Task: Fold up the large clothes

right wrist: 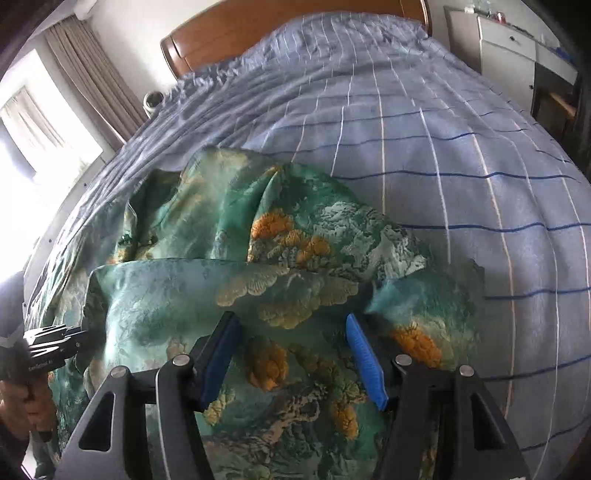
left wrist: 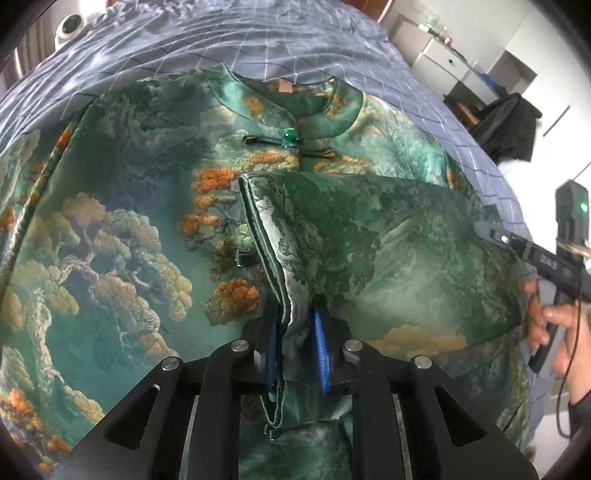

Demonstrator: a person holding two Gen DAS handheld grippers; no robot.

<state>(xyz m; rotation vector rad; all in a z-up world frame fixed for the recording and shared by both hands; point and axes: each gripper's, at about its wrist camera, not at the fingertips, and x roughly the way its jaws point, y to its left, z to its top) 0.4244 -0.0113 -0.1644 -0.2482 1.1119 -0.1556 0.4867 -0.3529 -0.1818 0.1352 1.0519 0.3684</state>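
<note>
The bed [right wrist: 424, 155], w/ its blue-grey checked cover, is carrying the whole job. A green brocade dress [left wrist: 110, 229] w/ orange cloud & tree print is lying spread over it, collar [left wrist: 332, 110] up toward the headboard [right wrist: 295, 22], green bead button [left wrist: 290, 134] fastened at the neck.

Step in hand, as I'm reading it: folding the sleeve inward across the chest. The sleeve [left wrist: 388, 236] is lying doubled over the front of the dress, its cuff edge running down the middle.

The left gripper [left wrist: 295, 332] is pointing steeply down at that cuff. The cuff's bunched edge is sitting between the blue pads [left wrist: 320, 332]; the jaws are standing only narrowly apart, and the right pad is showing a sliver of gap, so the pinch looks slack, prob. letting go, not clamping.

The right gripper [right wrist: 291, 354] is hanging over the rumpled fabric on the dress's far side, near the bare cover, jaws spread wide w/ nothing between them. In the left view it's showing off to the side, the person's hand [left wrist: 554, 325] round the grip.

Next move, my guess: the left is needing to clear the cuff w/o dragging it back. The right is needing to drop onto an edge of that crumpled side, pinch it & carry it over to match. The satin looks slippery, so a shallow pinch prob. won't be holding.
</note>
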